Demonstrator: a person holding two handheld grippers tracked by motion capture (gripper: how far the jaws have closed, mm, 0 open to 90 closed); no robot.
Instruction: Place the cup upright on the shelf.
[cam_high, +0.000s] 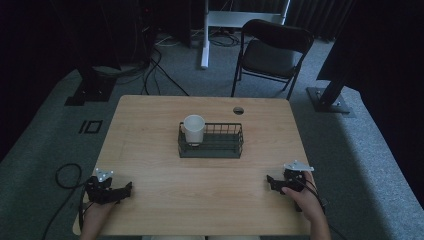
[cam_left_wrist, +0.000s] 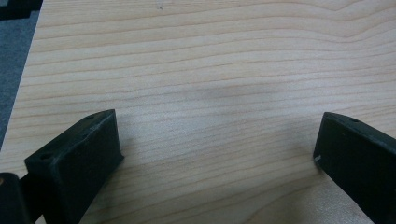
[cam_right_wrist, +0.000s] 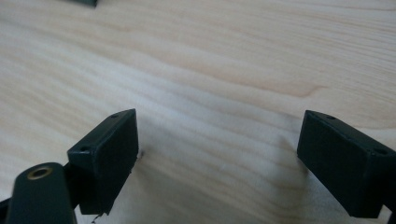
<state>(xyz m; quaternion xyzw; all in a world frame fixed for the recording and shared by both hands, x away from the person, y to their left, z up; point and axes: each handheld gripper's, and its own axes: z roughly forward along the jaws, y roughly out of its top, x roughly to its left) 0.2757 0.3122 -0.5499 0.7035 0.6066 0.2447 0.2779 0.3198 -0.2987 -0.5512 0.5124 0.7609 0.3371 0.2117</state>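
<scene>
A white cup (cam_high: 194, 129) stands upright in the left end of a dark wire basket (cam_high: 222, 148) at the middle of the wooden table (cam_high: 150, 165). My left gripper (cam_high: 127, 188) rests near the table's front left corner, held by a hand. In the left gripper view the gripper (cam_left_wrist: 219, 140) is open, its jaws wide apart over bare wood. My right gripper (cam_high: 271, 181) sits near the front right corner, pointing left. In the right gripper view the gripper (cam_right_wrist: 217, 140) is open too, with nothing between its jaws.
A black folding chair (cam_high: 272, 52) stands beyond the far edge. A round cable hole (cam_high: 238, 110) is near the table's back edge. Black cables (cam_high: 65, 175) lie on the grey carpet at left. Dark stand bases (cam_high: 330, 100) flank the table.
</scene>
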